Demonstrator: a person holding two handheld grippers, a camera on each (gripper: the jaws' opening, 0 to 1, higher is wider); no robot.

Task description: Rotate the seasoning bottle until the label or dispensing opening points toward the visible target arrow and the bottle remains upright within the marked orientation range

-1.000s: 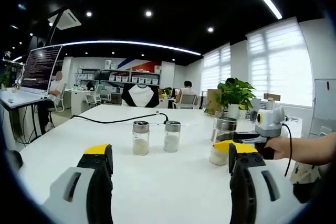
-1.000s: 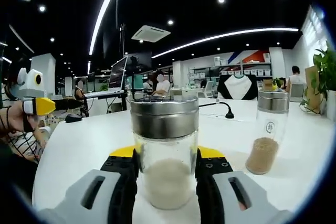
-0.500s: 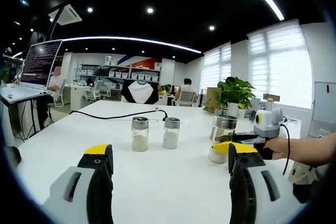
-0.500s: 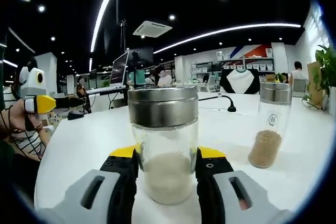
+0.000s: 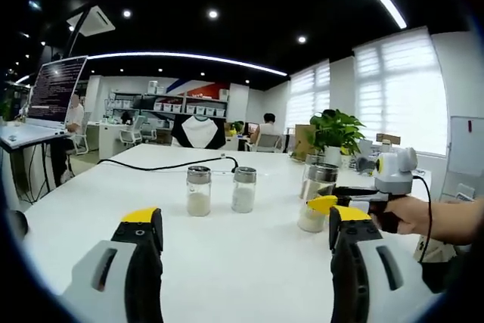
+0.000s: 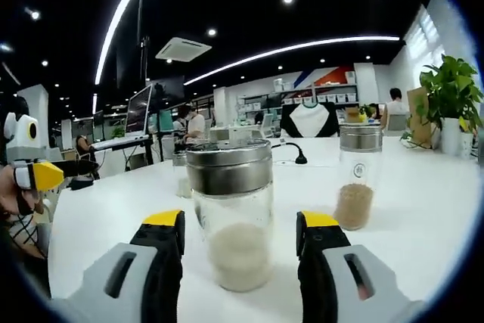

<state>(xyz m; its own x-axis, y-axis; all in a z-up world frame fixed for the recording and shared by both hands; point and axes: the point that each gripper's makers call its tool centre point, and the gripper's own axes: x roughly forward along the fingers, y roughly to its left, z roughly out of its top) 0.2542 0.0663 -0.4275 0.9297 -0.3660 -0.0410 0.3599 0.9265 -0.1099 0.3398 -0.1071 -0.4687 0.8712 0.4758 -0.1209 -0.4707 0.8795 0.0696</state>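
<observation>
Right tool point(image 6: 240, 236) straddles bottle point(image 6: 232, 213) on white table point(image 6: 423, 209).

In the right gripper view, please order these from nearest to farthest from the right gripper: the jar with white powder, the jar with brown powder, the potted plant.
1. Jar with white powder: between the open jaws of the right gripper, on the table.
2. Jar with brown powder: farther back, right.
3. Potted plant: farthest, right edge.

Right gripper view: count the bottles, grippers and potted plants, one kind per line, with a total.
Bottles: 3 (near bottle, brown-filled bottle, half-hidden bottle)
Grippers: 2 (right gripper, left gripper)
Potted plant: 1
Total: 6
</observation>
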